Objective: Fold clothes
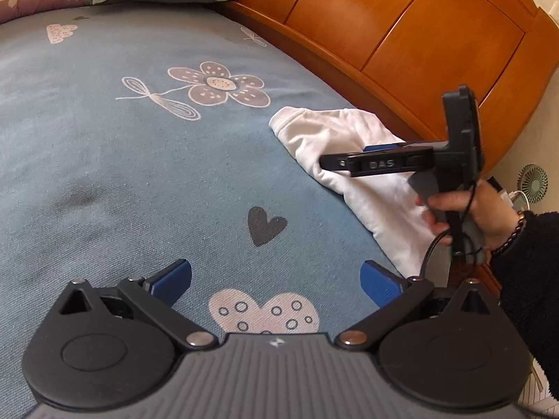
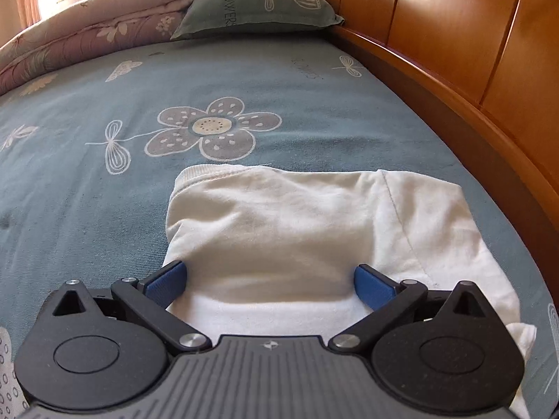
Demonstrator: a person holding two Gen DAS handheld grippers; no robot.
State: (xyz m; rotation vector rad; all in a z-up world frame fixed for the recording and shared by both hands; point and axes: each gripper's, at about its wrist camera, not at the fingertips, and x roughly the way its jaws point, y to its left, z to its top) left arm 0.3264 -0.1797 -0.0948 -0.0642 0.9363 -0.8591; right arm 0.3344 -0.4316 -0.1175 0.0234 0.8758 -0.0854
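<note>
A white folded garment lies on the blue flower-print bedsheet, close to the wooden headboard. My right gripper hovers just over its near part, open, blue pads spread wide with nothing between them. In the left wrist view the same white garment sits at the right, and the right gripper is seen side-on above it, held by a hand in a dark fuzzy sleeve. My left gripper is open over bare sheet, well left of the garment.
An orange wooden headboard runs along the right side of the bed. A green pillow and a pink floral quilt lie at the far end. A small fan stands beyond the bed at the right.
</note>
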